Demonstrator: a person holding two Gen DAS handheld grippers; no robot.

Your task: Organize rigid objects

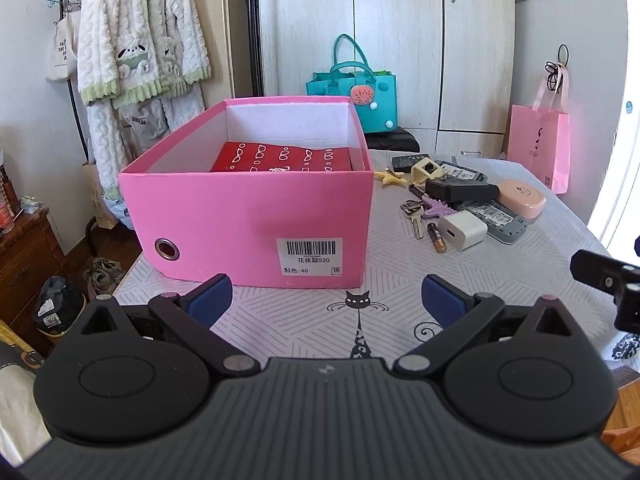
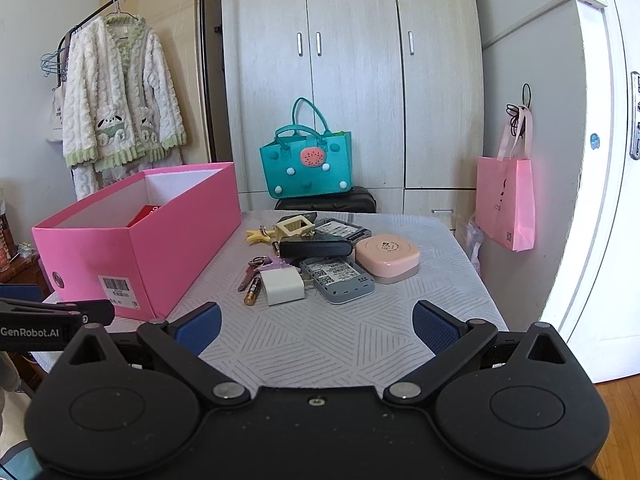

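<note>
A pink box (image 1: 248, 216) stands open on the table with a red packet (image 1: 284, 156) inside; it also shows in the right wrist view (image 2: 136, 248). To its right lies a pile of small items: white charger (image 2: 282, 286), battery (image 2: 253, 290), keys (image 2: 252, 268), grey remote (image 2: 338, 278), pink round case (image 2: 387, 258), black case (image 2: 316, 247), yellow star (image 2: 258, 236). My left gripper (image 1: 326, 300) is open and empty in front of the box. My right gripper (image 2: 316, 326) is open and empty, short of the pile.
The table (image 2: 328, 340) has a grey patterned cloth with a cat print (image 1: 358, 320). A teal bag (image 2: 306, 160) sits on a black stool behind it. A pink paper bag (image 2: 506, 200) hangs at right. A wardrobe and a clothes rack stand behind.
</note>
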